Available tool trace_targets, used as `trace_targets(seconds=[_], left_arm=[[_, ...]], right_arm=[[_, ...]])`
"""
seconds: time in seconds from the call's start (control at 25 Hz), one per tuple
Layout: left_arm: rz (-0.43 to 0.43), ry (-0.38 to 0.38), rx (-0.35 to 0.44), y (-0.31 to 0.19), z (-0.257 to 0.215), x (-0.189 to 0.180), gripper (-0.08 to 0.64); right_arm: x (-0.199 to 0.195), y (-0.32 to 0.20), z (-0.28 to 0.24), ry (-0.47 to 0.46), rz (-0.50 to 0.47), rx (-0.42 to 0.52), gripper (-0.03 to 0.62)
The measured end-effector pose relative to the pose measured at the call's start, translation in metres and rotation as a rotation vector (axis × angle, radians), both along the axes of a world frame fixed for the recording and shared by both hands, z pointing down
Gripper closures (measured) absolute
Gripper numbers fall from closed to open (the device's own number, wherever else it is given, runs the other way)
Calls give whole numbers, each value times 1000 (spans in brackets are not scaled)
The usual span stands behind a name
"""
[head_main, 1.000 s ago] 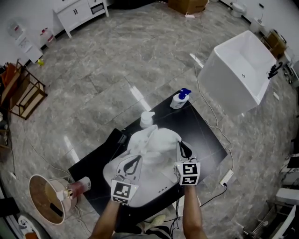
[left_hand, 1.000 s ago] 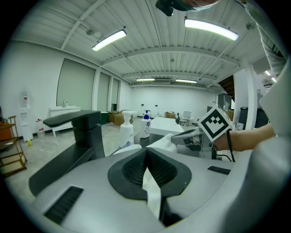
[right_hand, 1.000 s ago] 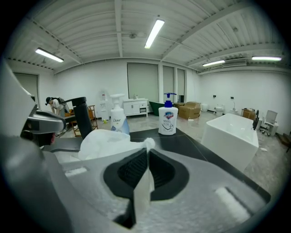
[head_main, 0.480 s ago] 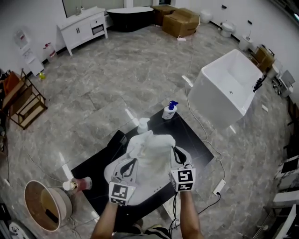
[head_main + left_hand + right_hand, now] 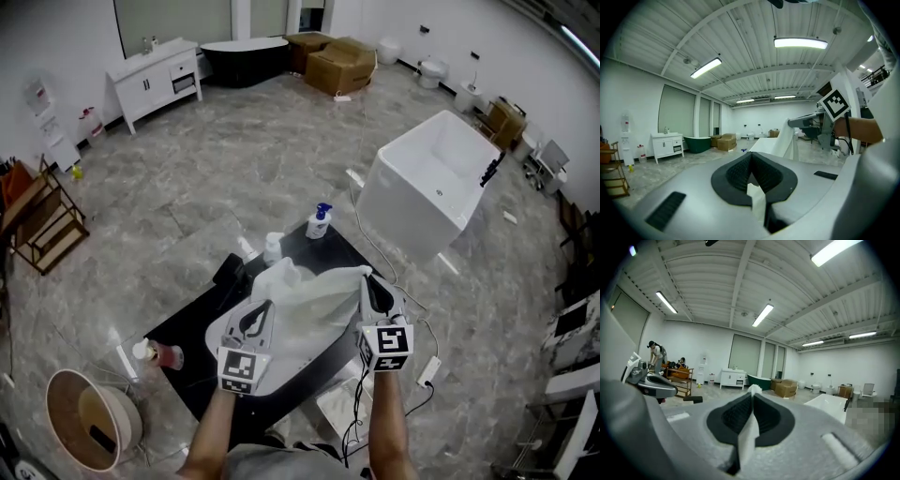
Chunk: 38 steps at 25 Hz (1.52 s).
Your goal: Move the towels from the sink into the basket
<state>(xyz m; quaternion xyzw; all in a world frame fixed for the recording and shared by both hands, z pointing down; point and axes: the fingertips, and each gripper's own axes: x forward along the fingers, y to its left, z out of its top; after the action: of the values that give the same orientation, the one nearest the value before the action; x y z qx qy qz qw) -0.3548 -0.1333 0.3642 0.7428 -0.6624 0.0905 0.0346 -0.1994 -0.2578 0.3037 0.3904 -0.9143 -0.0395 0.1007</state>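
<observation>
A white towel [image 5: 309, 289] hangs stretched between my two grippers above the white sink [image 5: 298, 362] on the black table [image 5: 192, 339]. My left gripper [image 5: 260, 312] is shut on the towel's left edge, and a strip of cloth [image 5: 757, 199] shows pinched in its jaws. My right gripper [image 5: 371, 287] is shut on the towel's right corner, where a fold of towel [image 5: 746, 430] runs down between the pads. In the left gripper view the right gripper [image 5: 813, 119] holds cloth [image 5: 786, 143] level with me. The round basket [image 5: 89, 417] stands on the floor at the lower left.
A blue-pump soap bottle [image 5: 319, 223] and a white bottle [image 5: 273, 247] stand at the table's far edge, a pink bottle [image 5: 161, 354] at its left. A white bathtub [image 5: 431, 183] sits to the right. A power strip [image 5: 427, 372] and cables lie on the floor.
Both grippers have risen with the towel, which has lifted off the sink and now hangs spread between them. The right gripper climbed more than the left.
</observation>
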Motion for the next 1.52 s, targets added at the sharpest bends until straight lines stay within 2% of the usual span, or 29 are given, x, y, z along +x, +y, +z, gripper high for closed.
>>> trace_targets(seconds=[0.24, 0.48, 0.92, 1.12, 1.32, 1.52], left_arm=[[88, -24, 57, -1, -37, 44, 545], [185, -19, 79, -4, -51, 101, 545], [388, -16, 113, 4, -65, 230, 545], [470, -5, 120, 22, -69, 296, 545], [540, 1, 111, 51, -71, 368, 545], [596, 13, 115, 72, -70, 415, 545]], right_arm=[[60, 21, -59, -30, 82, 101, 581], [132, 40, -90, -32, 188, 163, 581], [288, 106, -139, -57, 410, 274, 581], [351, 141, -146, -47, 494, 291, 581], [432, 184, -155, -35, 583, 299, 580], [482, 219, -158, -23, 641, 301, 580]])
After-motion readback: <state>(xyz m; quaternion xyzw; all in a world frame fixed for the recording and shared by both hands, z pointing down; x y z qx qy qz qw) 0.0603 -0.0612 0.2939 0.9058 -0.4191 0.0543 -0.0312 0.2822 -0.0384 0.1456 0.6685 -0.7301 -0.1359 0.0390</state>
